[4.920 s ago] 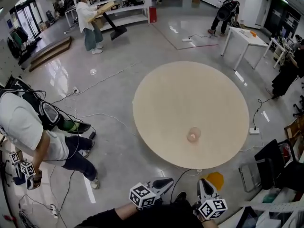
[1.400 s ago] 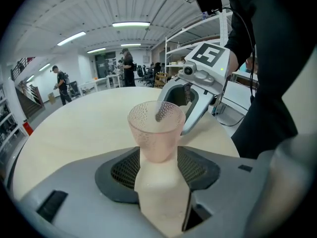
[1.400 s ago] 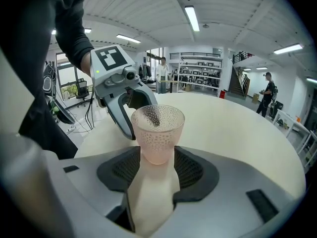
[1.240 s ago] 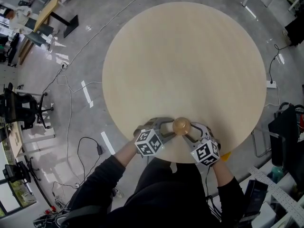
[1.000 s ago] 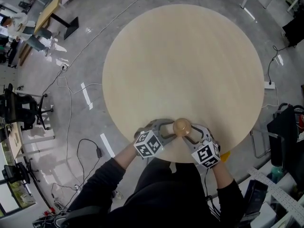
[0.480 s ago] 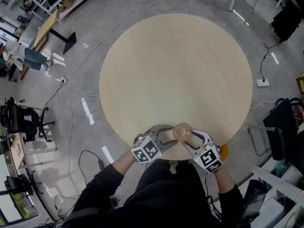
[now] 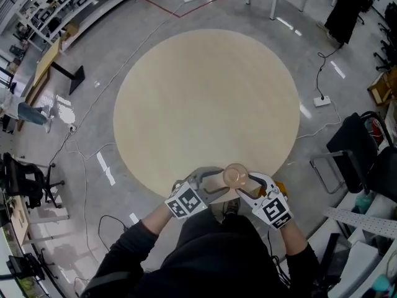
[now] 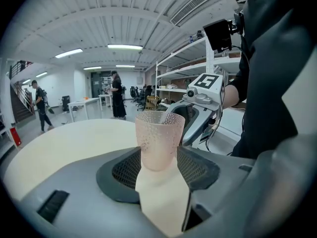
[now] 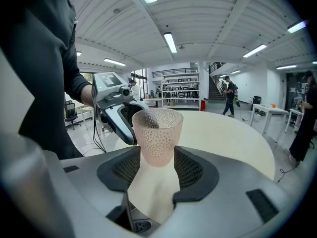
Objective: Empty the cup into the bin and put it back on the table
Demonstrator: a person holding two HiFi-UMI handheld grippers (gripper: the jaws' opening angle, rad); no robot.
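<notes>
The round, pale wooden table carries a single item: a translucent pink dimpled cup, standing upright close to the table's near edge, directly in front of the person. The left gripper and the right gripper approach it from opposite sides. In the left gripper view, the cup stands between that claw's dark ribbed pads, which rest against its lower sides; the table surface shows beneath it and the right gripper sits just behind it. The right gripper view shows the same arrangement: the cup is clasped low between that claw's pads, with the left gripper just beyond. Cables trail across the grey floor around the table.
</notes>
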